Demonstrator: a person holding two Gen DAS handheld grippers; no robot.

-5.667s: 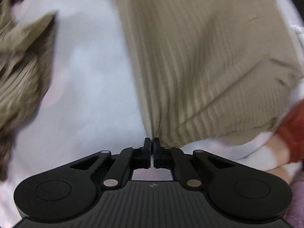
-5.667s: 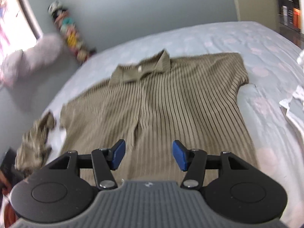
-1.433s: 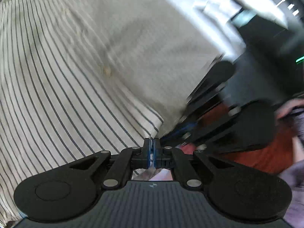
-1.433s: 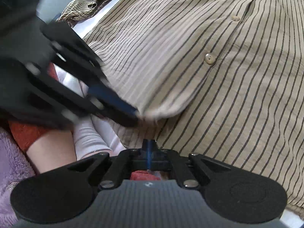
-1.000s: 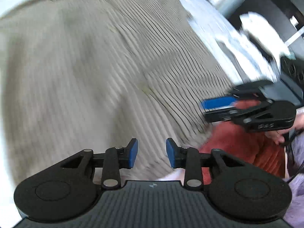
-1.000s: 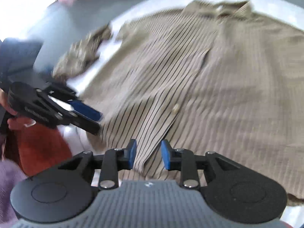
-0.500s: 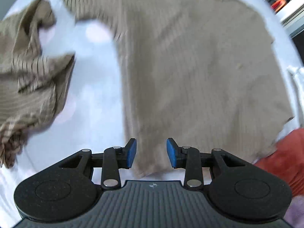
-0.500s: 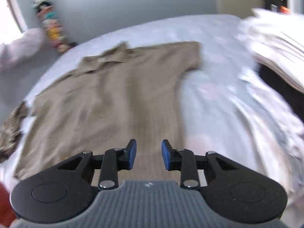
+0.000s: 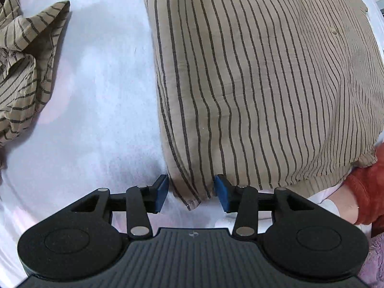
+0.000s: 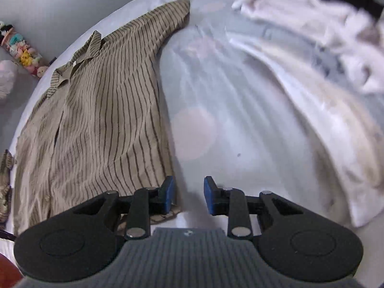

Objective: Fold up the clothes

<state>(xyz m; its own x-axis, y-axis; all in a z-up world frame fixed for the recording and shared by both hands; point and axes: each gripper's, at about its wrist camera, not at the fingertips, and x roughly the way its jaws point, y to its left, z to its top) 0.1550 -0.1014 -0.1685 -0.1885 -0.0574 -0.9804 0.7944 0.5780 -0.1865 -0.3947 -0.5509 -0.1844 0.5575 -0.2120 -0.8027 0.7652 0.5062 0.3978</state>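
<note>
A pale, faintly spotted bedsheet (image 10: 240, 124) covers the bed and serves as the folding surface. Spread flat on it, front up with its collar at the far end, lies the tan button-up shirt with thin dark stripes (image 9: 264, 72), laid out so its edges can be reached. A second crumpled striped garment (image 9: 24, 60) sits apart to one side, probably waiting its turn, and a heap of white bedding (image 10: 312, 55) is bunched at the other side. The left gripper (image 9: 190, 193) points steeply down with its jaws opening; the shirt's lower hem corner lies between the blue pads, not yet pinched. The right gripper (image 10: 187, 195) stands partly open and empty just beside the opposite hem corner, apparently lining up a matching grasp.
</note>
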